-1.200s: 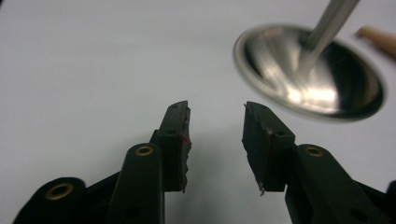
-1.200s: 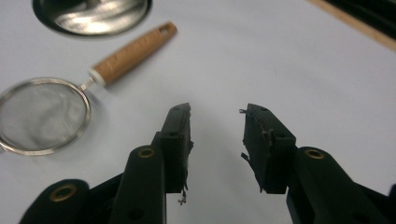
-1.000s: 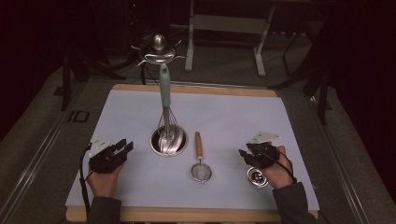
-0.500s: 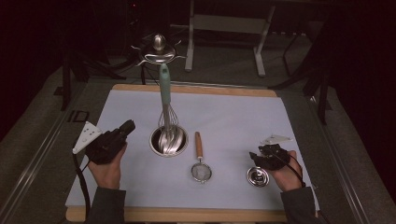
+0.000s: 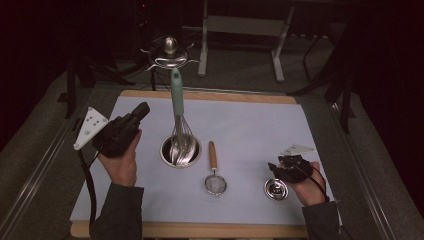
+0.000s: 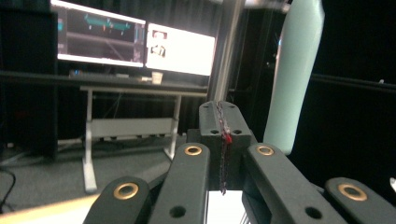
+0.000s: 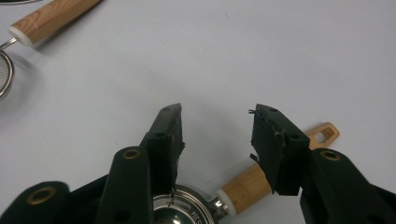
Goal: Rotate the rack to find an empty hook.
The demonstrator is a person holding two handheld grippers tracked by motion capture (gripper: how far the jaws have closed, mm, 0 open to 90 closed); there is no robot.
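A whisk with a teal handle (image 5: 176, 92) stands with its wires in a steel bowl (image 5: 180, 150) at the mat's middle. My left gripper (image 5: 142, 110) is raised left of that handle, tilted up toward it, jaws shut and empty. In the left gripper view the shut gripper (image 6: 221, 116) has the teal handle (image 6: 296, 70) just beyond it at right. My right gripper (image 5: 274, 168) hovers open over a small steel cup (image 5: 276, 189). The right gripper view has the open gripper (image 7: 215, 116) above the cup (image 7: 182, 210) and its wooden handle (image 7: 243, 189).
A small mesh strainer (image 5: 215, 184) with a wooden handle lies between bowl and cup. The pale mat (image 5: 250, 125) covers a wooden board. A metal stand (image 5: 170, 54) and table legs (image 5: 205, 45) sit beyond the far edge. Monitors (image 6: 135, 42) glow behind.
My left gripper has lifted off the mat and swung up and forward toward the whisk handle. My right gripper has shifted slightly right and nearer, uncovering more of the cup.
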